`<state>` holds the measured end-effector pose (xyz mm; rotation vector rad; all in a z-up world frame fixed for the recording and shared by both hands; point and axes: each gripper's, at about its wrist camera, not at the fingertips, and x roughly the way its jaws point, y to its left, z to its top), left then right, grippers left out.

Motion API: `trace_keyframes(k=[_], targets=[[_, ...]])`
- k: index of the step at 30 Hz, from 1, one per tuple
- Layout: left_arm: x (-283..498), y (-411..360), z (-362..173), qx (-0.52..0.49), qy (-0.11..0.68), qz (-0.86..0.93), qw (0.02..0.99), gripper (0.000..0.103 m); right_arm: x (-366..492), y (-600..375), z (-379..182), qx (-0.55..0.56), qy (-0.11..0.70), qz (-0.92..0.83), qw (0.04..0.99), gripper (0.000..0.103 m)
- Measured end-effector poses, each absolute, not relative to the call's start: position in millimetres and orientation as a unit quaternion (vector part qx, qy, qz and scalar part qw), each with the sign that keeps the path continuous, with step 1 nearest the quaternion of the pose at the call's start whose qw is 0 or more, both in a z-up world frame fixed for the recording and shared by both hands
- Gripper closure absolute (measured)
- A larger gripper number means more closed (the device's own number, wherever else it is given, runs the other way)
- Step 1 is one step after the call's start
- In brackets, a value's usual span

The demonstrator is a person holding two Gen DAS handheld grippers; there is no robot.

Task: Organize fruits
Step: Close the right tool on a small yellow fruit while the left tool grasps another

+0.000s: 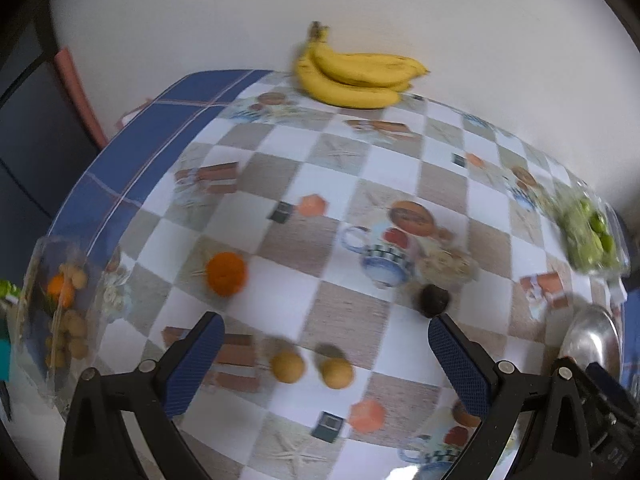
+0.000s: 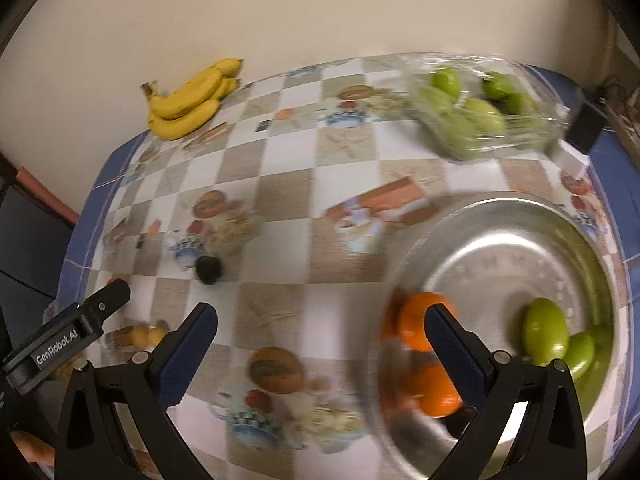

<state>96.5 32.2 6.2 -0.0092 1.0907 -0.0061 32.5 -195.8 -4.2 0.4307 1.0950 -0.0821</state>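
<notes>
While blur smears oranges (image 2: 424, 326) in bowl (image 2: 500, 204), both claws gape, left claw (image 1: 326, 346), right claw (image 2: 320, 334).

From my remote feed, a plain off-white wall (image 1: 360, 8) rises directly behind a table (image 1: 344, 308) draped in a checked cloth printed with teapots and starfish, its border blue (image 1: 132, 152). To the left, a dark furniture frame (image 1: 44, 32) and a pink strip (image 1: 76, 84) stand against the wall.

This looks like a home: a table by a plain wall, with a checkered tablecloth (image 1: 340, 184) showing teacups, and bananas (image 1: 356, 76) on it.
</notes>
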Motion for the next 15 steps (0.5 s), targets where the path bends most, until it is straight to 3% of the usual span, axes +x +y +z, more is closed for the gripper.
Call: trace_keyframes(k=[15], targets=[[104,78,-13,-0.055,0.565,0.02,0.823,0.0,56,-113,-25,0.154,0.555,0.026,0.817,0.0]])
